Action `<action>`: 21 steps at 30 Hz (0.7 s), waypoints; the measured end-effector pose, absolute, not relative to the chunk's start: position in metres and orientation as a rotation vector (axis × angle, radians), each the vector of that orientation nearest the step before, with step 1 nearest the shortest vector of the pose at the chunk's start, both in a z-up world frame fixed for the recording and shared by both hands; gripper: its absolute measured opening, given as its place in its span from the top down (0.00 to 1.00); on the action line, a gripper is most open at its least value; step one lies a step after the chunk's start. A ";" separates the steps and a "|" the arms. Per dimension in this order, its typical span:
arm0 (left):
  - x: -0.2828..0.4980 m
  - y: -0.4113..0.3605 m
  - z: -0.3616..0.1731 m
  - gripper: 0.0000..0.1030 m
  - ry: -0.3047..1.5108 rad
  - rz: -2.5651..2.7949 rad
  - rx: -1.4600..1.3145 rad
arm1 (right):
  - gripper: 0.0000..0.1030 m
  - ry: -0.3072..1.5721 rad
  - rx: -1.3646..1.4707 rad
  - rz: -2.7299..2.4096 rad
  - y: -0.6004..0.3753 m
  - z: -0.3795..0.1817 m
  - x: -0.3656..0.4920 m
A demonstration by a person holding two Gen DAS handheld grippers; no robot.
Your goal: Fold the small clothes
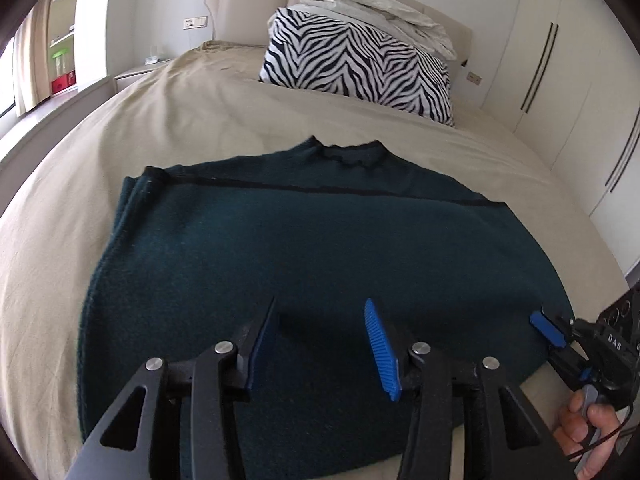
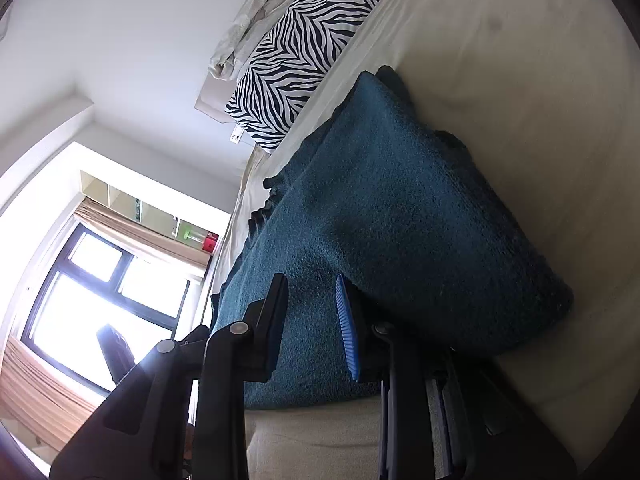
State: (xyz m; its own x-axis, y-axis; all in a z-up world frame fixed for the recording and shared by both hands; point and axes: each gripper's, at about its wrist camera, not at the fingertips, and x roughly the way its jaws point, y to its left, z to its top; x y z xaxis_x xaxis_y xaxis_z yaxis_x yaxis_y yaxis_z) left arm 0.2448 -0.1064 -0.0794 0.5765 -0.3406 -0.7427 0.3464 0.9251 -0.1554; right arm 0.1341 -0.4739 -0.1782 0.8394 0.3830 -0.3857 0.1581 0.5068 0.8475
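Observation:
A dark teal knit sweater (image 1: 320, 240) lies flat on the beige bed (image 1: 200, 120), its neckline at the far end and a folded edge along its left side. My left gripper (image 1: 320, 308) hovers over the near hem, open, with nothing between its fingers. In the right wrist view, which is rolled sideways, my right gripper (image 2: 312, 284) is shut on the sweater (image 2: 400, 200) at its near right edge; knit fills the gap between the fingers. The left wrist view shows its blue pad (image 1: 546, 326) on that edge, and a hand (image 1: 580, 428) holding the handle.
A zebra-print pillow (image 1: 356, 68) and a crumpled pale duvet (image 1: 380, 8) sit at the headboard. White wardrobe doors (image 1: 560, 80) run along the bed's right side. A shelf (image 1: 64, 40) and a window (image 2: 100, 288) are at the left.

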 end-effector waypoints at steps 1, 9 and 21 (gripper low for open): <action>0.239 -0.117 -0.085 0.50 0.870 -0.398 0.056 | 0.78 0.584 1.048 0.146 -0.474 -0.178 0.133; 0.239 -0.044 -0.099 0.66 0.911 -0.366 -0.104 | 0.78 0.548 1.098 0.184 -0.480 -0.182 0.126; 0.228 0.005 -0.042 0.46 0.805 -0.268 -0.136 | 0.76 0.513 1.130 0.209 -0.484 -0.183 0.126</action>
